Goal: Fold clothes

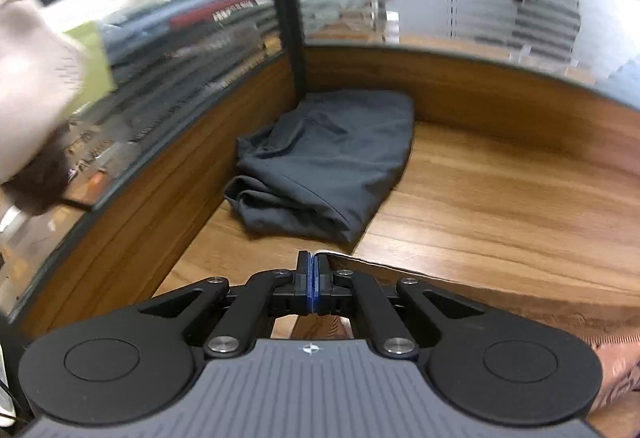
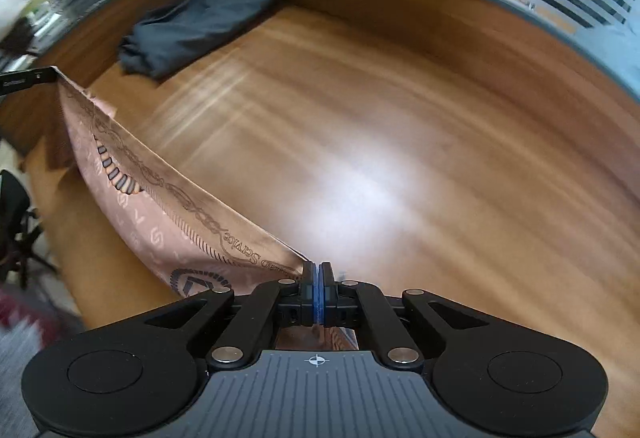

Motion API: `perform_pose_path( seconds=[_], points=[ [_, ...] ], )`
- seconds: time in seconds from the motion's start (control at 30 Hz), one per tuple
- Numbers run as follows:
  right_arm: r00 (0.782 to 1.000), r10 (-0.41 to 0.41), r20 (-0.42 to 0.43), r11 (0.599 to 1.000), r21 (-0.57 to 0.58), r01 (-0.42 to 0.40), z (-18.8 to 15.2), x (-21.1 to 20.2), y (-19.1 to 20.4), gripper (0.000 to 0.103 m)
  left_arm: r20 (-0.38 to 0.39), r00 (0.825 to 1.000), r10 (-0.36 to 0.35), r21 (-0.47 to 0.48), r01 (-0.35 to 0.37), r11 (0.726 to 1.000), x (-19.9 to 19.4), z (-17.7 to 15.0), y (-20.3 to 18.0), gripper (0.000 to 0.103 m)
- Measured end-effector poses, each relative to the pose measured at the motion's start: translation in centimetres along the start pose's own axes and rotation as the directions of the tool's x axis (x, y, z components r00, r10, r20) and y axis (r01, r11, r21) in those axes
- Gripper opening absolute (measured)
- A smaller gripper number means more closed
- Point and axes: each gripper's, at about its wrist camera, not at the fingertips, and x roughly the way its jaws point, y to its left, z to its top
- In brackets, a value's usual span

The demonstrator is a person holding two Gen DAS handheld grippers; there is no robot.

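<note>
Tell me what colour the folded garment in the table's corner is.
Dark slate grey, plain, no pattern: the folded garment shows best in the left wrist view.

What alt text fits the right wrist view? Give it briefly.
The right tool is shut on a corner of a pink patterned cloth, stretched taut toward the left tool. Beyond lies a bare wooden table with a folded dark grey garment in its far corner.
</note>
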Motion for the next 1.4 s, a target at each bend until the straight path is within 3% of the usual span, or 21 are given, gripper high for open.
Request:
perform_pose_path(
  seconds=[0.17,0.33,0.37,0.47,0.5,0.53,0.6,0.77,1.1,1.4],
  points=[
    [0.999,-0.017,-0.031,1.000,0.008,0.018,1.9,4.6,-1.6,0.003,-0.044,0.999,0.024,0.046,-0.022,0.999,5.1,1.4,-1.7,0.001],
    [0.997,-0.028,-0.079,1.000,0.002,0.028,2.3,7.9,-2.6,0.005,-0.075,0.997,0.032,0.094,-0.025,0.995,8.6,2.2,-3.0,0.006],
    [0.996,-0.032,-0.081,0.999,0.002,0.032,2.3,8.1,-2.8,0.006,-0.079,0.996,0.033,0.098,-0.025,0.995,9.0,2.4,-3.2,0.011],
    [0.996,-0.047,-0.080,0.999,0.010,0.048,2.4,8.1,-3.4,0.020,-0.084,0.996,0.028,0.091,-0.020,0.996,9.4,2.9,-3.6,0.028],
    [0.996,-0.054,-0.073,0.998,0.018,0.056,2.3,7.8,-3.7,0.034,-0.076,0.997,0.023,0.085,-0.016,0.996,9.2,3.0,-3.6,0.034],
    [0.996,-0.061,-0.060,0.997,0.035,0.063,2.0,7.1,-4.2,0.040,-0.069,0.997,0.018,0.080,-0.012,0.997,9.0,3.1,-3.8,0.038],
    [0.996,-0.070,-0.045,0.994,0.076,0.074,0.8,5.5,-5.2,0.040,-0.062,0.998,0.008,0.073,-0.003,0.997,8.4,3.2,-4.1,0.050],
    [0.992,-0.119,-0.042,0.978,0.168,0.125,-3.8,1.4,-8.0,0.040,-0.068,0.997,-0.049,0.064,0.053,0.997,6.4,2.7,-5.8,0.061],
    [0.974,-0.200,-0.110,0.946,0.236,0.221,-16.1,-3.7,-11.2,0.046,-0.113,0.974,-0.195,0.161,0.212,0.964,2.3,-1.5,-13.8,0.064],
    [0.974,-0.219,-0.059,0.962,0.156,0.225,-22.2,-5.1,-14.3,0.051,-0.140,0.959,-0.248,0.188,0.272,0.944,-2.9,-5.5,-22.1,0.068]
  ],
)
